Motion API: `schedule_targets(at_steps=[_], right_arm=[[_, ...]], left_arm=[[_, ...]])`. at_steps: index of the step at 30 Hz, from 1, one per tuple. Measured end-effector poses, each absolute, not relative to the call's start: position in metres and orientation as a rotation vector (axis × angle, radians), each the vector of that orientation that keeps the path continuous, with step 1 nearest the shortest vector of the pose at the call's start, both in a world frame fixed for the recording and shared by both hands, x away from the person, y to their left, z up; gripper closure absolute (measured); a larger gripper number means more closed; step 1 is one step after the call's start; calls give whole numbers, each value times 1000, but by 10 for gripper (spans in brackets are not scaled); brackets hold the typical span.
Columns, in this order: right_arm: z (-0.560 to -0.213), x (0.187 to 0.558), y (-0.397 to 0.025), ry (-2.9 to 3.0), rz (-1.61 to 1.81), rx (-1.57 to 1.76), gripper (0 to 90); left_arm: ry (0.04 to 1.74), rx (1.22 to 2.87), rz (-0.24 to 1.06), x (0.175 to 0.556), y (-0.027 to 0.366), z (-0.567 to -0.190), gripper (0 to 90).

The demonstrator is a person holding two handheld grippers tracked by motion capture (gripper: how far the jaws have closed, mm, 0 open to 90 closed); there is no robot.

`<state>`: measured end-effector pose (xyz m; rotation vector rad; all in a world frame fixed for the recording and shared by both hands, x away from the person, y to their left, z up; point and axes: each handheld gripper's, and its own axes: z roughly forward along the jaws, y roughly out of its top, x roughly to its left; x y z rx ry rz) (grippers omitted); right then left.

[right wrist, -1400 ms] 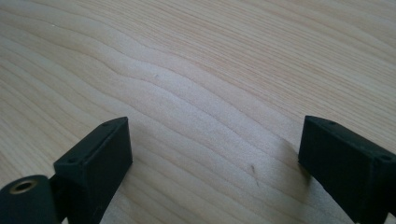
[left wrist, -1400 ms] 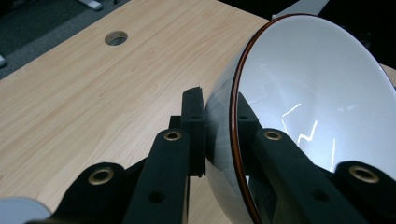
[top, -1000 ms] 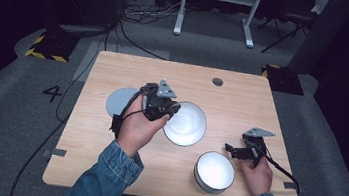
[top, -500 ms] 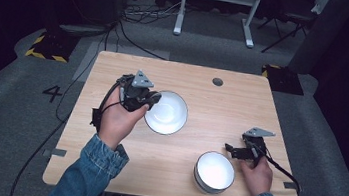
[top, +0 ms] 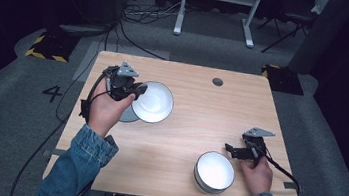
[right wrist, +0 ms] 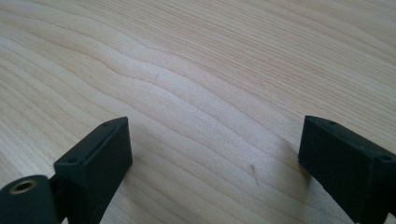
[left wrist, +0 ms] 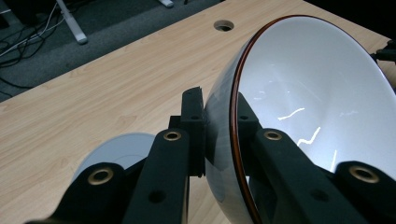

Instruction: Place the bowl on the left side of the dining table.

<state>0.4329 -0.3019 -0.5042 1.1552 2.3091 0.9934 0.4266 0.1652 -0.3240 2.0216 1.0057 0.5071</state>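
My left gripper is shut on the rim of a white bowl, which it holds tilted above the table's left half. In the left gripper view the jaws pinch the bowl's brown-edged wall, one inside and one outside. A grey plate lies on the table under the bowl, and in the left gripper view that plate shows below the jaws. A second white bowl stands near the front edge. My right gripper rests just right of it, open, with bare wood between its jaws.
The wooden table has a round cable hole at the back. Beyond the far edge are cables and a desk frame on the floor.
My left gripper has carried the white bowl leftwards across the table, over the grey plate. The right gripper and the front bowl have stayed put.
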Motion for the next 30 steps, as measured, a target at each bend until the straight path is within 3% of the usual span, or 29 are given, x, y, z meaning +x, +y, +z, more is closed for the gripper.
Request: schedule_targets(at_steps=[30], right_arm=[[-504,433,-302,2308,993,1156,98]], left_arm=[[1204,1948,509,499,211,-367,803]])
